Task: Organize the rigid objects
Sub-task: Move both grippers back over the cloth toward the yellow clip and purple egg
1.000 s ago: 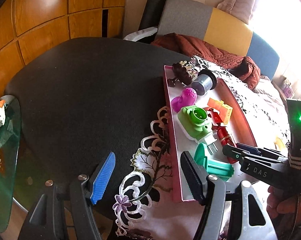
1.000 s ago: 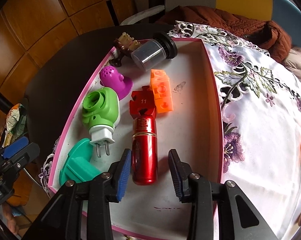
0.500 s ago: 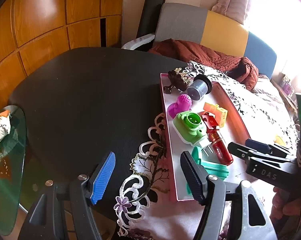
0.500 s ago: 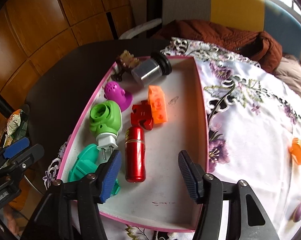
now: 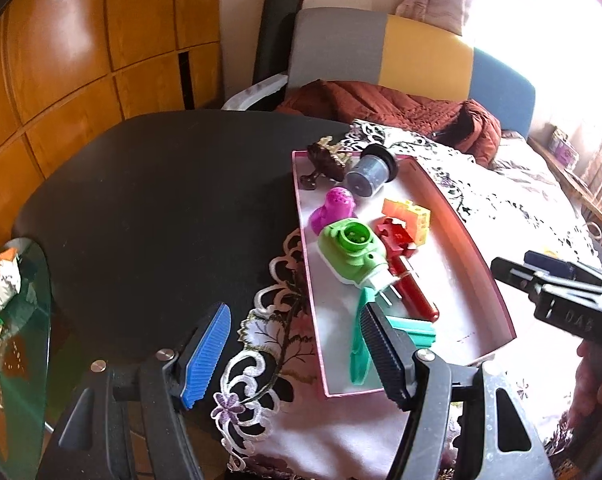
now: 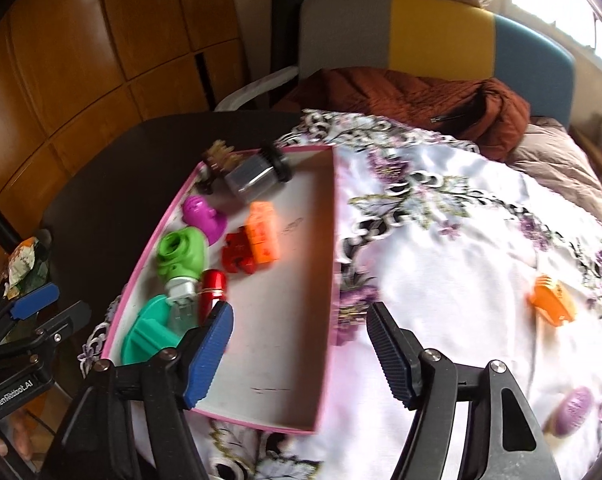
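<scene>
Your right gripper point(image 6: 301, 350) hangs empty, jaws apart, above the pink tray point(image 6: 334, 240) wall, likely because the orange piece point(image 6: 551, 306) (loose on the cloth) comes next; your left gripper point(image 5: 295, 354) idles, jaws apart.

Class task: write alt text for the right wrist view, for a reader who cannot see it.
An open, empty claw hovers over the near end of a pink-rimmed tray on a floral tablecloth. Colourful toys line the tray's left side; an orange piece lies on the cloth to the right.
</scene>
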Tool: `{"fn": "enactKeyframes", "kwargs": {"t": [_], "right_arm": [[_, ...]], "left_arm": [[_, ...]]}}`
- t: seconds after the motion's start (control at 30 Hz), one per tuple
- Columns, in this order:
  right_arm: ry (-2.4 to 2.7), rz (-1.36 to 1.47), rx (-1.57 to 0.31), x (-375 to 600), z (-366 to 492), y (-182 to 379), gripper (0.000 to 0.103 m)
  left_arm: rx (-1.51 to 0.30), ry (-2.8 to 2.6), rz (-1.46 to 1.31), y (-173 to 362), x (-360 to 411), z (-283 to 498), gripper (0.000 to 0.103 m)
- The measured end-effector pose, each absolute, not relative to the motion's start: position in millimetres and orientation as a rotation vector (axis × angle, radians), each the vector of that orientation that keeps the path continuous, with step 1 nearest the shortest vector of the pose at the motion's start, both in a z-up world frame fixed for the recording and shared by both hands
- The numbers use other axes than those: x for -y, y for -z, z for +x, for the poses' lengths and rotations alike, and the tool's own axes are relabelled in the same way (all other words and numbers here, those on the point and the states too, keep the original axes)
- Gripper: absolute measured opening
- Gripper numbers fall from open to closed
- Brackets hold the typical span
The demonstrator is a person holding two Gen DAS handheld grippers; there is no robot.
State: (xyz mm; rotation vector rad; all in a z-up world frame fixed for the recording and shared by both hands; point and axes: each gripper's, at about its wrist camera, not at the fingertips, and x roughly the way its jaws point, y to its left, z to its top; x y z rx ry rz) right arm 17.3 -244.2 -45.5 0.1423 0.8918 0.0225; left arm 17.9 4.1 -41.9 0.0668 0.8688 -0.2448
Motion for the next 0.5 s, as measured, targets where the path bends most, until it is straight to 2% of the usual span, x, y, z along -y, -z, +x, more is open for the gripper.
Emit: {"fn": "enactKeyframes", "kwargs": {"t": [0.5], "right_arm": [[0.234,0.182,-0.847,361,-18,27,0.078]], "left_arm": [[-0.859,0.341,0.142,35,36,11,0.068]]}}
